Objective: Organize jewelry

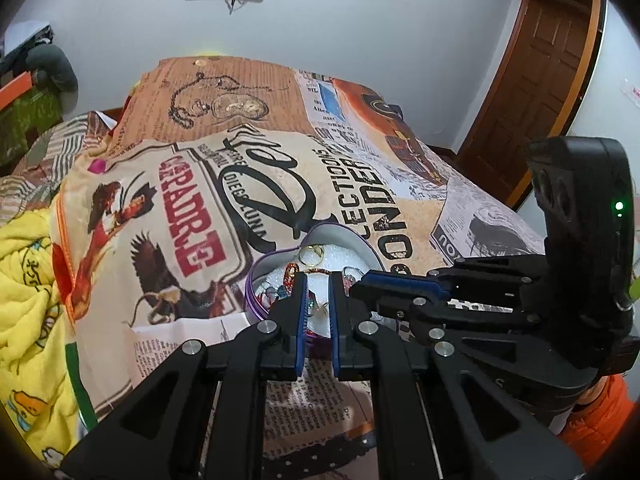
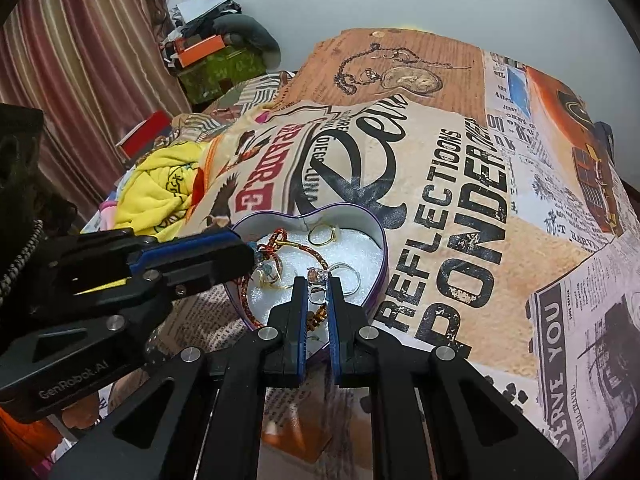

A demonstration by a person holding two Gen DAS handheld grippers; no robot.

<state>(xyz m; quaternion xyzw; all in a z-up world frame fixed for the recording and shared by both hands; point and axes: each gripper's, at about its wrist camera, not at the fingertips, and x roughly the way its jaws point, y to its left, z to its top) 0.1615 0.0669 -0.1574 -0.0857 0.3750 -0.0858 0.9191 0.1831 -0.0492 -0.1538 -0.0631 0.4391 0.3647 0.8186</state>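
Nearest my left wrist camera, the left gripper sits low over the near edge of the heart-shaped tin, tilted down into it, its blue pads drawn close together with only a narrow gap. I can't make out anything pinched between them. Beyond the tips lie a gold ring and a red braided cord on the white foam lining. The right gripper reaches in from the right, its tip over the tin.

In the right wrist view, the right gripper also angles down into the tin, fingers nearly together, apparently nipping a small silver ring. A larger silver ring lies just beside it. The left gripper enters from the left, its tip over the tangle of cord.

I judge this is the picking stage: pieces are being separated. Next I'd need a gentle lift, without snagging the cord.
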